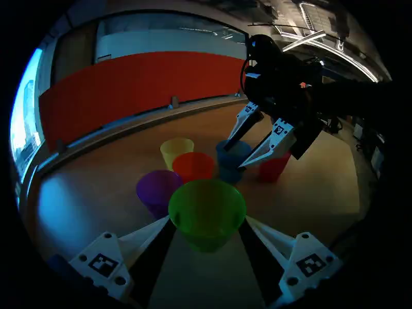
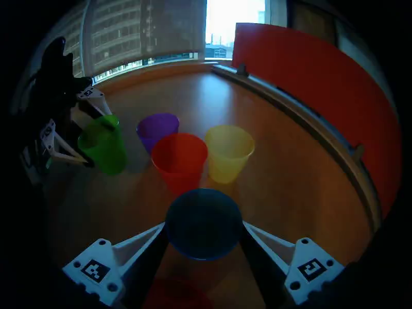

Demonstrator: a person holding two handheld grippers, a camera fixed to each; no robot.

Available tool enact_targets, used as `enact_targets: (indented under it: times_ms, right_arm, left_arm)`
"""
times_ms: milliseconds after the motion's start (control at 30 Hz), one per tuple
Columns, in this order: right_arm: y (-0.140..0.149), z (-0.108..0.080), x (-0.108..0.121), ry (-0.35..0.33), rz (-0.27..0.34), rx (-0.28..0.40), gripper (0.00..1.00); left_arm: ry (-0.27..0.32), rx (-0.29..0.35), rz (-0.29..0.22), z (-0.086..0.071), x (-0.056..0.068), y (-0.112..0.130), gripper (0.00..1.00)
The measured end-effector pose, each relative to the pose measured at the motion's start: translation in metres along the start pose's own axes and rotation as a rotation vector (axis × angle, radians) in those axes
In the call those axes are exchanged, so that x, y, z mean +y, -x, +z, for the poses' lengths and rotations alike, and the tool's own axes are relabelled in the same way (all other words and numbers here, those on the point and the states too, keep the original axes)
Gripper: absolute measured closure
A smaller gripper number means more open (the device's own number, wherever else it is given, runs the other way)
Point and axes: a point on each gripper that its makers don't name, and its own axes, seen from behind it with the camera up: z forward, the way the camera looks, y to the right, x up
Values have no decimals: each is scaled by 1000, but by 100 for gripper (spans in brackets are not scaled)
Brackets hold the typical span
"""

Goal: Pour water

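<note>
I am gripping the green cup [image 1: 207, 206] in my left tool [image 1: 207, 221] and the blue cup [image 2: 203, 219] (upright) in my right tool [image 2: 203, 227].

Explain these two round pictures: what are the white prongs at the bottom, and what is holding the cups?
No robot here: a person holds a two-finger gripper in each hand, each carrying a fisheye camera that looks along its white fingers. The left gripper clasps a translucent green plastic cup; the right gripper clasps a dark blue plastic cup. Each view also catches the other gripper farther off. On the wooden table stand a purple plastic cup, an orange plastic cup, a yellow plastic cup and a red plastic cup.
</note>
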Motion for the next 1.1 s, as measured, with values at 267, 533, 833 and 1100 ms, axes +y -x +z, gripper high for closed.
enact_targets:
  times_ms: [267,533,833,1100]
  right_arm:
    - [-6,-5,1,2,4,23,9]
    - [-15,-15,1,13,7,61,9]
    - [-24,-32,-4,31,9,116,9]
    - [-34,-49,-4,55,30,181,9]
  left_arm:
    - [-3,4,3,-1,-1,-3,17]
    - [-11,14,9,-3,1,-8,17]
    - [-33,43,8,-9,0,-17,17]
    - [-57,80,2,-16,-5,-29,17]
